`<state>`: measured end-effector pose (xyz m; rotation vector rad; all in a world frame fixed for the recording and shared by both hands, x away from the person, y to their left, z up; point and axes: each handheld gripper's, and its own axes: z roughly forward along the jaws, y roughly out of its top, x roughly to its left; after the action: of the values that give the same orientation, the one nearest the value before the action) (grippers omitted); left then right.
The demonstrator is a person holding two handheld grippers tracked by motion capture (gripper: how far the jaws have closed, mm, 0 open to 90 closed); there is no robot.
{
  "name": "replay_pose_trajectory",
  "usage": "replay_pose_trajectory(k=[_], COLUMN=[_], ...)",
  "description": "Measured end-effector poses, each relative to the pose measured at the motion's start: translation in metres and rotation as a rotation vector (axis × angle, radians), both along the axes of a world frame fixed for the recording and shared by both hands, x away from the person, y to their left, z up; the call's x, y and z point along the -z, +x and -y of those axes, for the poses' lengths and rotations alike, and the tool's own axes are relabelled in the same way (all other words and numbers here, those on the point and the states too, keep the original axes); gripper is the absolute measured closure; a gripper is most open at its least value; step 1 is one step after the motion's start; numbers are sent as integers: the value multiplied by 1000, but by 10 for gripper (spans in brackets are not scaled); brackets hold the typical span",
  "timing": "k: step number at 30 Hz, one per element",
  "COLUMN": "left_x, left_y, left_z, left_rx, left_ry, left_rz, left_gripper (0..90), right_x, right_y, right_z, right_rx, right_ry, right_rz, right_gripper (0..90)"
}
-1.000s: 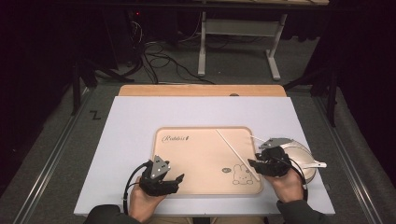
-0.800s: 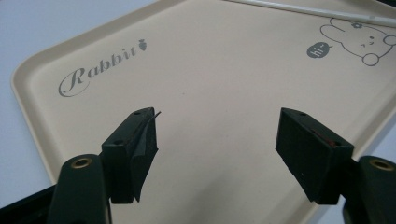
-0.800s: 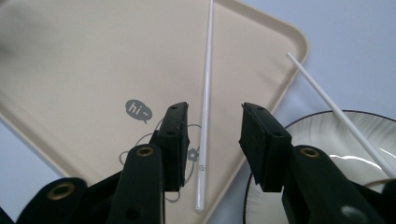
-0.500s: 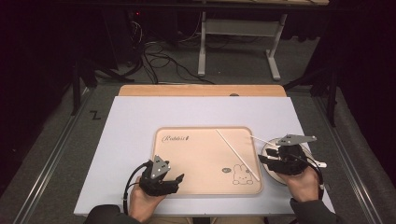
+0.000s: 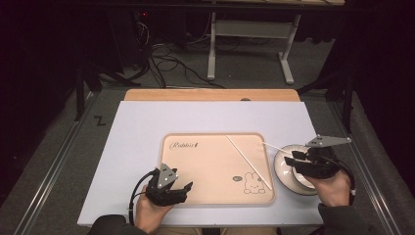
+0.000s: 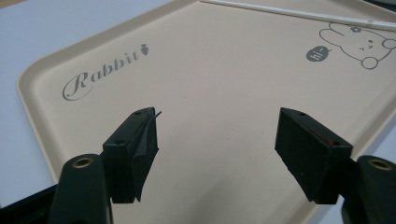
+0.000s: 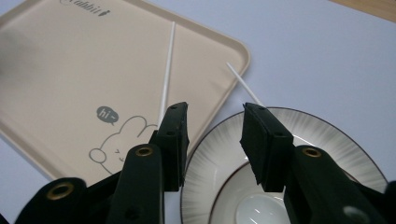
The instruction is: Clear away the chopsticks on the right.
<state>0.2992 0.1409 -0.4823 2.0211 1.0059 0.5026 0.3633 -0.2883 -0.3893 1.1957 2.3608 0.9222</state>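
Chopsticks are what my right gripper (image 5: pixel 293 159) hovers beside: two thin white sticks near the tray's right side. One chopstick (image 5: pixel 248 162) lies flat on the beige tray (image 5: pixel 210 188), its long axis on a diagonal in the high view, far end toward the tray's top middle, near end down by the printed rabbit at the right corner. The second chopstick (image 5: pixel 272 146) rests across the far left rim of the bowl (image 5: pixel 284 171), which stands on the white table cover just right of the tray; its free end points up-left toward the tray's upper right corner (the other end is hidden behind my gripper).

My right gripper sits over the bowl, jaws about half apart after a small opening and closing, with nothing between the pads; in the right gripper view the bowl's rim shows through the gap.

My left gripper (image 5: pixel 185 187) rests at the tray's near left corner, jaws wide apart and empty, pointing across the tray.
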Motion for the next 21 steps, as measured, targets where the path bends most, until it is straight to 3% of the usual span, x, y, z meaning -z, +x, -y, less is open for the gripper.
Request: replay_pose_trajectory(k=[11,21], left_x=[1,3], left_y=[1,0], left_z=[-1,4], left_rx=[-3,3], left_ry=[-17,3], left_rz=[-5,-10], left_gripper=[301,301], right_x=[-8,-9], right_y=[11,23], right_z=[30,60], right_rx=[41,72], right_ry=[-39,-94], right_rz=[26,5], right_gripper=[643,672])
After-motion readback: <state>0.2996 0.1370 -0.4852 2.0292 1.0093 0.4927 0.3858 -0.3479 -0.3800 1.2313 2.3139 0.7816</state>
